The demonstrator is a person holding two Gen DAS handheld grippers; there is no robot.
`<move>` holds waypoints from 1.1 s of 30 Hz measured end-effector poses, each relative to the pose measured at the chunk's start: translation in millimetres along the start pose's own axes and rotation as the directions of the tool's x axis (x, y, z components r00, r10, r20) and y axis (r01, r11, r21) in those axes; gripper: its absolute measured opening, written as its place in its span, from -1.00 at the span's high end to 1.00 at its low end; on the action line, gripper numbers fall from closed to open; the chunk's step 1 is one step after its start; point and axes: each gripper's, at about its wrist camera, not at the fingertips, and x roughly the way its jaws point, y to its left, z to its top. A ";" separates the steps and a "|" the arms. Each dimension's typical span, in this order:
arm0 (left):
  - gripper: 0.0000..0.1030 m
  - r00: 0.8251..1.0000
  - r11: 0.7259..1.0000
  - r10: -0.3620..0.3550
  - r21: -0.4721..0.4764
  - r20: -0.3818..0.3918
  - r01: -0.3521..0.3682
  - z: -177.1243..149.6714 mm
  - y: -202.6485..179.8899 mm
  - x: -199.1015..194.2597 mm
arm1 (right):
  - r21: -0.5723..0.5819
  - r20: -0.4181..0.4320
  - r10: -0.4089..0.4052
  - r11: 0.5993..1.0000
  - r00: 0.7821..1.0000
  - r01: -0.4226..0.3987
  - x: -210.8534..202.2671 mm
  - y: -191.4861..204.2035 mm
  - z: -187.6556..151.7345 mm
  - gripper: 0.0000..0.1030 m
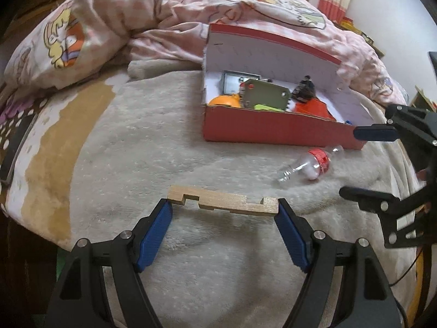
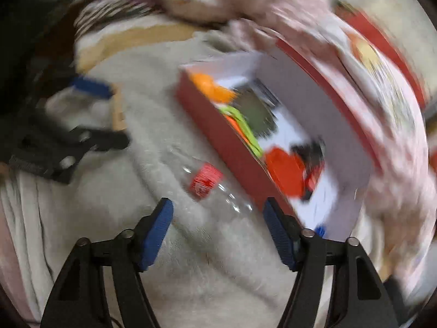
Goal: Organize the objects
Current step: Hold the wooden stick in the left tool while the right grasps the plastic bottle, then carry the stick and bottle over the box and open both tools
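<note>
A notched wooden block (image 1: pixel 222 201) lies on the beige blanket, its two ends right at the tips of my left gripper (image 1: pixel 224 207), whose jaws stand wide apart around it. A clear plastic bottle with a red label (image 1: pixel 311 164) lies in front of the red box (image 1: pixel 273 132). It also shows in the blurred right wrist view (image 2: pixel 207 183), just ahead of my right gripper (image 2: pixel 218 210), which is open and empty. The right gripper also appears in the left wrist view (image 1: pixel 366 161), at the right edge. The box (image 2: pixel 218 136) holds an orange ball (image 1: pixel 225 101), a green notebook (image 1: pixel 266 95) and other items.
A pink patterned duvet (image 1: pixel 136 27) is piled behind the box, whose lid (image 1: pixel 273 52) stands open. The bed's edge drops off at the left. A dark flat object (image 1: pixel 16 142) lies at the far left edge.
</note>
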 end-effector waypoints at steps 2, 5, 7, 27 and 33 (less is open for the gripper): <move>-0.50 1.000 1.000 -0.001 -0.006 -0.002 0.001 0.5 1.1 0.2 | -0.091 -0.034 0.020 0.996 0.999 -0.023 10.1 8.2 10.6 0.01; -0.50 1.000 1.000 0.006 0.011 -0.003 -0.006 -0.5 -1.8 0.3 | -0.165 -0.090 -0.019 0.986 0.996 0.004 36.2 12.1 14.1 0.14; -0.50 1.000 1.000 0.003 0.014 -0.007 -0.003 -0.1 -3.6 1.7 | -0.179 -0.102 -0.040 0.984 0.994 0.021 48.5 11.9 15.6 0.15; -0.50 0.999 0.998 0.002 0.066 0.045 -0.005 26.2 -27.9 -7.2 | 0.314 0.196 0.048 0.943 0.979 -0.109 -24.1 -33.1 -34.3 0.34; -0.50 0.992 0.994 -0.012 0.108 0.125 -0.001 66.4 -49.9 -13.9 | 0.481 0.212 -0.076 0.876 0.974 -0.036 -23.2 -68.2 -18.5 0.34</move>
